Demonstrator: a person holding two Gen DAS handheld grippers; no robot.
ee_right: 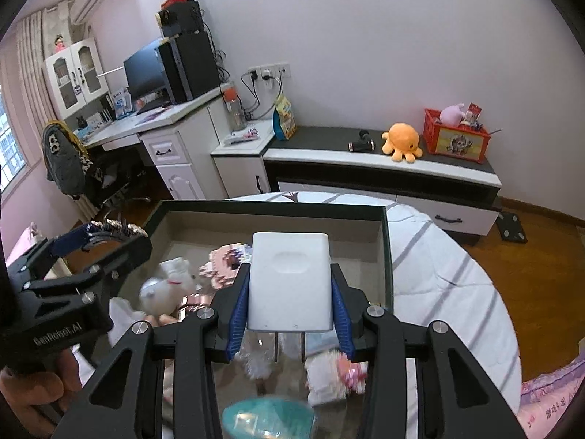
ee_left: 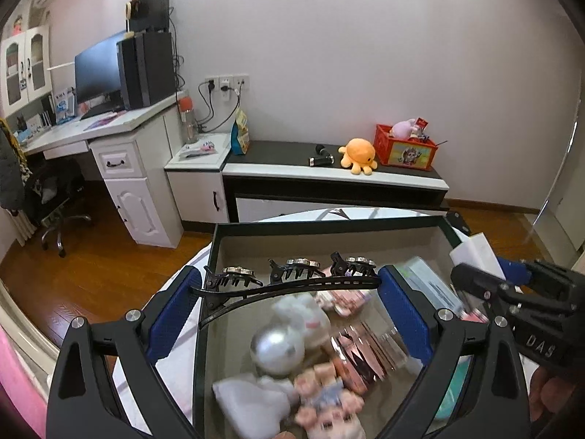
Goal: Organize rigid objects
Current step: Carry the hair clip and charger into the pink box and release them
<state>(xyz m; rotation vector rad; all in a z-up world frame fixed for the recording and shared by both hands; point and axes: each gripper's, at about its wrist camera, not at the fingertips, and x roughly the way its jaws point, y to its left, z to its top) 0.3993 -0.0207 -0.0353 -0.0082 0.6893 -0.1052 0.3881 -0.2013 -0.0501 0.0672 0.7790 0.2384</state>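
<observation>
**Both hand-held grippers loaded above the box**

Left hand-held gripper (ee_left: pixel 289 285), low centre of the left wrist view: clamped on a black headband (ee_left: pixel 289 287) lying crosswise between the blue pads (ee_left: pixel 175 311), three rhinestone claw clips along its top edge. Seen again at mid left of the right wrist view (ee_right: pixel 109 236), with a hand (ee_right: pixel 33 391) under it at lower left.

Right hand-held gripper (ee_right: pixel 290 292), centre of the right wrist view: clamped on a white charger (ee_right: pixel 290 278), held by its sides, two metal prongs pointing down toward the camera. Also at the right edge of the left wrist view (ee_left: pixel 475 274), the white block just visible at its tips.

Below both, a dark-rimmed box (ee_left: pixel 329 228) with a pale interior, holding blurred items: silver ball (ee_left: pixel 277 351), white plush (ee_left: pixel 303 314), pink packets (ee_left: pixel 369 355), small doll (ee_left: pixel 325 398). Teal round object (ee_right: pixel 267 417) at bottom centre of the right wrist view, too blurred to name.

Box resting on a round white-covered worktop (ee_right: pixel 449 285). Beyond it, at centre right, a low cabinet (ee_right: pixel 380 172) with an orange octopus toy (ee_right: pixel 402 141) and a red crate (ee_right: pixel 457 142). At upper left, a desk (ee_right: pixel 161 120) with monitor (ee_right: pixel 142 69).
</observation>
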